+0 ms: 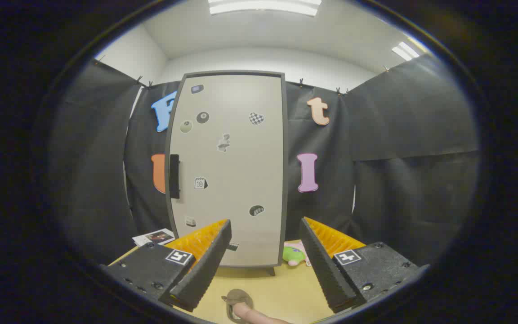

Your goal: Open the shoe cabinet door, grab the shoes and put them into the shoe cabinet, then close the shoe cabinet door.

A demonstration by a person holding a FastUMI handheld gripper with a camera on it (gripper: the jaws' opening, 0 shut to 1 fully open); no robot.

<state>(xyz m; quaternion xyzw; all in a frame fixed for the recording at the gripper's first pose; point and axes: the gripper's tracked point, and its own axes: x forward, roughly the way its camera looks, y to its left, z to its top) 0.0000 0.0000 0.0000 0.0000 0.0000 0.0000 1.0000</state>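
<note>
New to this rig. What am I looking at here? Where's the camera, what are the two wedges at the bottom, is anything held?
The camera rides on a hand-held two-finger gripper and looks forward along its fingers: those are the two wedges. A person carries it; there is no robot arm. The fingers stand apart with nothing between them, so nothing is held. Beyond them stands the shoe cabinet on a yellowish table, its door shut, with a dark handle on its left edge and stickers on the front. Beside the cabinet's foot lies a green and pink item, too hidden to identify. A fingertip shows just below the fingers.
</note>
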